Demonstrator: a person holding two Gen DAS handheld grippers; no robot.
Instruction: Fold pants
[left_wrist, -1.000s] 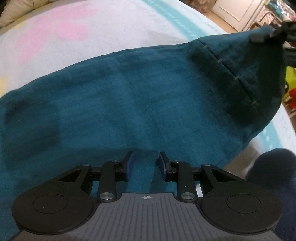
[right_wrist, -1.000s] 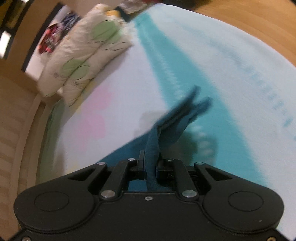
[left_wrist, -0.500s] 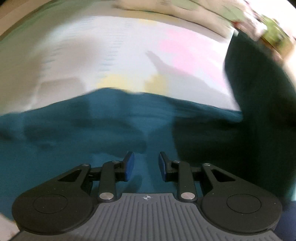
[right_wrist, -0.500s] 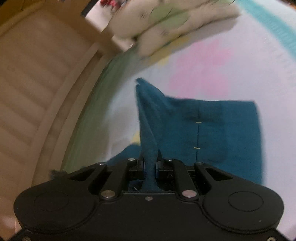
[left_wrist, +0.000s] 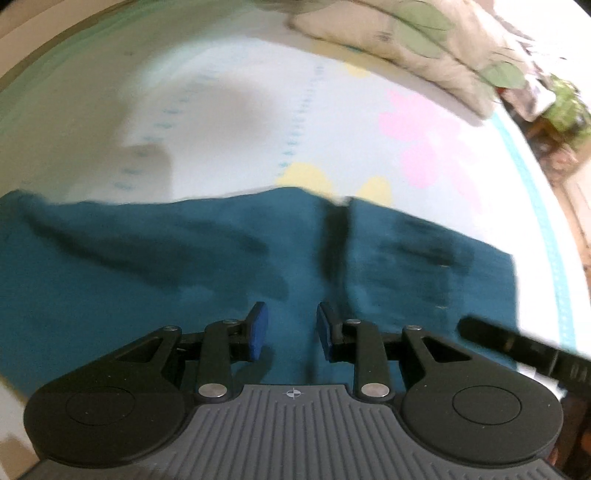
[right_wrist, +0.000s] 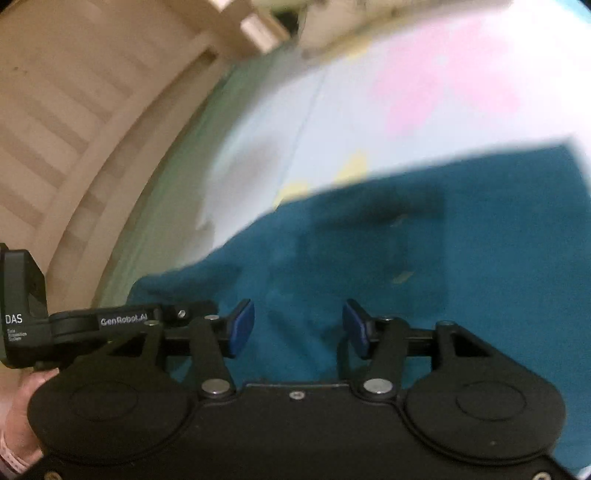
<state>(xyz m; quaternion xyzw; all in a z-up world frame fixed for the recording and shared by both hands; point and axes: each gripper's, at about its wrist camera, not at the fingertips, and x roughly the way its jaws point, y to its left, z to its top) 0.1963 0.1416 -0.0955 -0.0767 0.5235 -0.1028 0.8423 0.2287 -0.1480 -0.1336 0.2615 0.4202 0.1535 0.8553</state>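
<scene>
Pants: teal pants (left_wrist: 207, 266) lie spread across the bed, wrinkled, with a dark crease running up the middle in the left wrist view; small light stitch marks show on the cloth toward the right.
Pants, right wrist view: the same teal cloth (right_wrist: 424, 266) fills the lower right of the frame, its far edge straight against the sheet.
Bed: sheet (left_wrist: 229, 122) white with pink and yellow flower shapes and a teal stripe along one side.
Pillows: leaf-print pillows (left_wrist: 417, 40) at the far edge of the bed, well apart from the pants.
Left tool: left tool (left_wrist: 290, 330) over the pants, blue pads narrowly apart, no cloth pinched between them.
Right tool: right tool (right_wrist: 298, 326) over the pants, jaws opening and standing wide, nothing between the pads.
Other: part of the left tool's body (right_wrist: 74, 325) shows at the left edge of the right wrist view, a hand (right_wrist: 26, 406) beneath it.
Image quality: both views blurred.
</scene>
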